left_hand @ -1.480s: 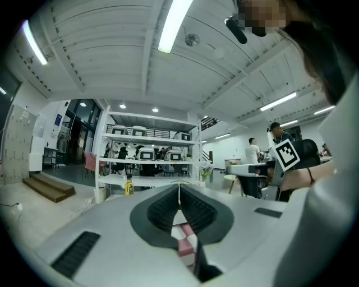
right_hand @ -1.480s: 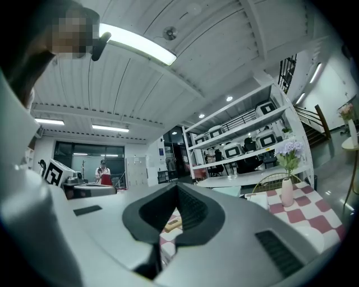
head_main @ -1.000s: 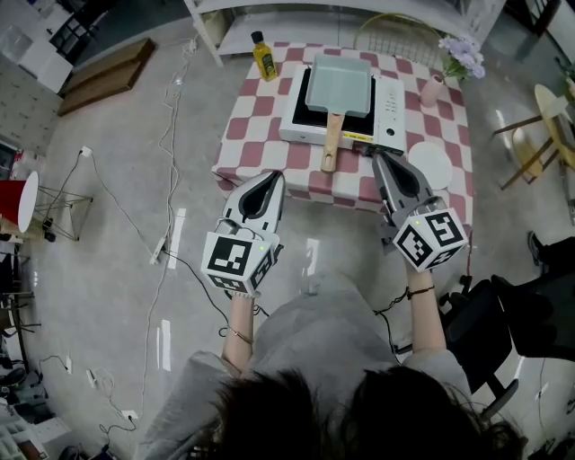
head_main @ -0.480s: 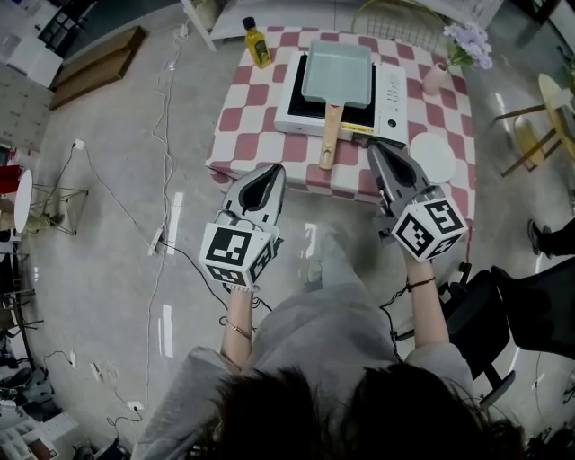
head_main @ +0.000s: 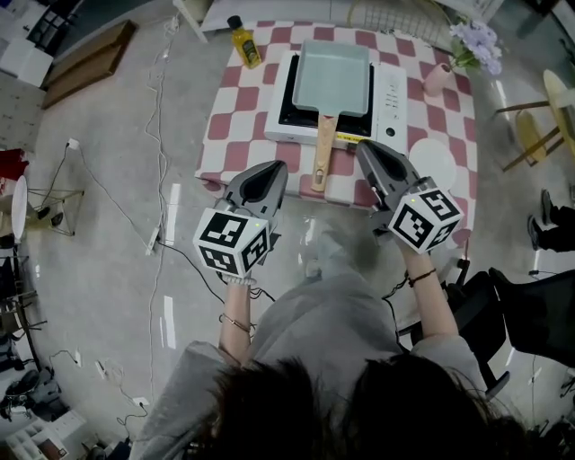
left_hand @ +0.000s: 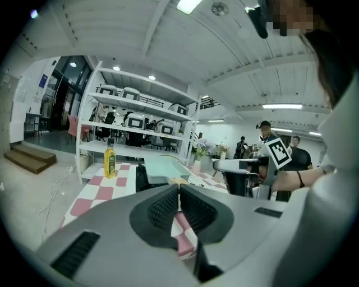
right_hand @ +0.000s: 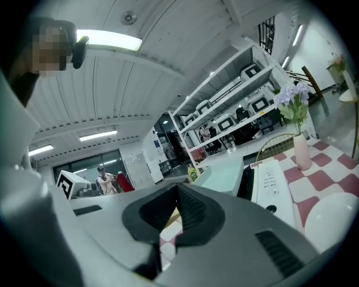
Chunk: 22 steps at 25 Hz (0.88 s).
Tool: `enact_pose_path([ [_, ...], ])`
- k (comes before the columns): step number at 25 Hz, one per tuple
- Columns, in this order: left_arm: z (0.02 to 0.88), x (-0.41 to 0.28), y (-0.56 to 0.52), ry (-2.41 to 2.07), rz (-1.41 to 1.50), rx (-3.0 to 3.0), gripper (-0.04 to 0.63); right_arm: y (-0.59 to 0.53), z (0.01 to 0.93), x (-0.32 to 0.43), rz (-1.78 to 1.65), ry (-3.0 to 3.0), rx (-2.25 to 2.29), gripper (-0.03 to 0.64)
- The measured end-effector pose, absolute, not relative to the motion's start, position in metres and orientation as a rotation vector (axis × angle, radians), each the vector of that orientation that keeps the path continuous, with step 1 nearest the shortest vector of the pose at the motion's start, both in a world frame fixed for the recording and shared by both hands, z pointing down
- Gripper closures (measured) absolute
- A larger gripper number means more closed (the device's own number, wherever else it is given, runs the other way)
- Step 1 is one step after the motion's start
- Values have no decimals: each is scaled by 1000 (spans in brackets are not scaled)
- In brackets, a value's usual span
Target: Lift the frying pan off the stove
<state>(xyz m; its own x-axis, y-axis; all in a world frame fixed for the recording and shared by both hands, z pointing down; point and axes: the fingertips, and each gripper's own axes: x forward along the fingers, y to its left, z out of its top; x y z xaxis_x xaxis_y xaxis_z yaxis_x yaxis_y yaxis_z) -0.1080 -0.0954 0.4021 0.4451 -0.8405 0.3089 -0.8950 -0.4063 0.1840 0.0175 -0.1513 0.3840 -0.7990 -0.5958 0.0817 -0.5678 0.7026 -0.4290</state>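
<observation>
Head view: frying pan (head_main: 334, 76) sits on stove (head_main: 395, 90); its wooden handle (head_main: 321, 153) runs toward the person, ending between left gripper (head_main: 272, 169) and right gripper (head_main: 363, 148), both clenched, empty.

Bright, even indoor light throughout. We see fluorescent strip (right_hand: 109, 39) at 11 o'clock in right gripper view, ceiling lamp (left_hand: 188, 5) at 12 o'clock in left gripper view. Pale glare streaks on glossy floor (head_main: 172, 216) at 9 o'clock in head view. We find frying pan (head_main: 332, 76) sharp, shadows faint. Strong fisheye bending and black corners in both gripper views; nearest foreground soft.
</observation>
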Motion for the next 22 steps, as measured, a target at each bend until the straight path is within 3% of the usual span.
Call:
enact_pose_path([
  [12, 430, -107, -134, -1328, 314, 2250, 563, -186, 408, 3, -984, 2797, -845, 595],
  [22, 442, -103, -146, -1193, 211, 2159, 561, -202, 426, -3, -1317, 2669, -722, 594],
])
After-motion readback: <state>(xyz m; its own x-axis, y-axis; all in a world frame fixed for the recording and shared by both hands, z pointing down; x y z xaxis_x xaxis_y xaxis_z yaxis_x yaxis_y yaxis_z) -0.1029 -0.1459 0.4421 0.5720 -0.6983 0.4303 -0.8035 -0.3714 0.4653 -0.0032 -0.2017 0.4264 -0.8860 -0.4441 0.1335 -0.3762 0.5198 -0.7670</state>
